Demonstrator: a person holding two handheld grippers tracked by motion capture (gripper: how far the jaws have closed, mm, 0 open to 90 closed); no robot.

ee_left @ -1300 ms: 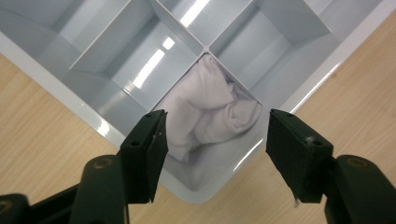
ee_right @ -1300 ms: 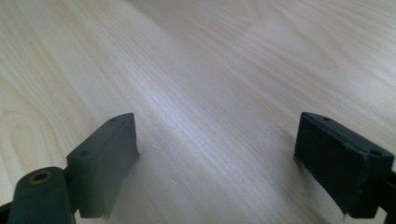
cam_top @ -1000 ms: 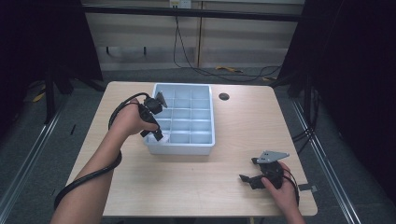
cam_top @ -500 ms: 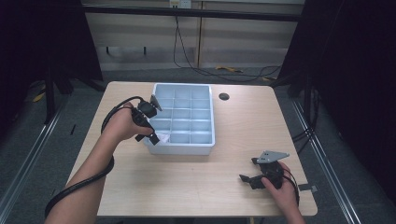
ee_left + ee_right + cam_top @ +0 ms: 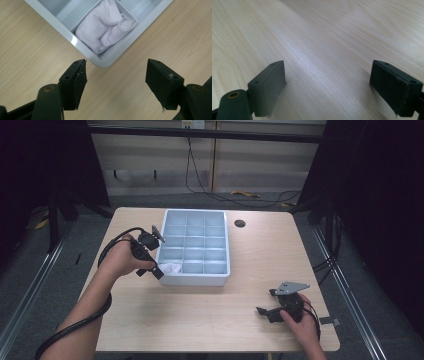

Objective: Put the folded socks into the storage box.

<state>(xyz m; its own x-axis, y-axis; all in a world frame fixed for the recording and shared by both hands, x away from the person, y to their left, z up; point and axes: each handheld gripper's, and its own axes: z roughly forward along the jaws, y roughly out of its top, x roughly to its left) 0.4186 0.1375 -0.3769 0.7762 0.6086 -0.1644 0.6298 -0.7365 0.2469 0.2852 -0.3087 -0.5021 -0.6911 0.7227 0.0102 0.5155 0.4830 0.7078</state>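
A pale blue tray with several compartments stands on the wooden table. A crumpled white cloth lies in its near-left corner compartment. My left gripper hovers just outside that corner, open. In the left gripper view the cloth fills the compartment behind the tray's rounded corner, and my left gripper holds nothing, its jaws wide apart. My right gripper rests open near the table's front right. In the right gripper view, bare wood lies ahead of it.
A round cable hole sits in the table behind the tray's right side. The left gripper's black cable loops over the table's left part. The other tray compartments look bare. Dark floor and metal rails surround the table.
My left gripper has slid along the tray's left side toward its near corner. The white cloth now lies in the corner compartment, free of the jaws. The right gripper has stayed still.
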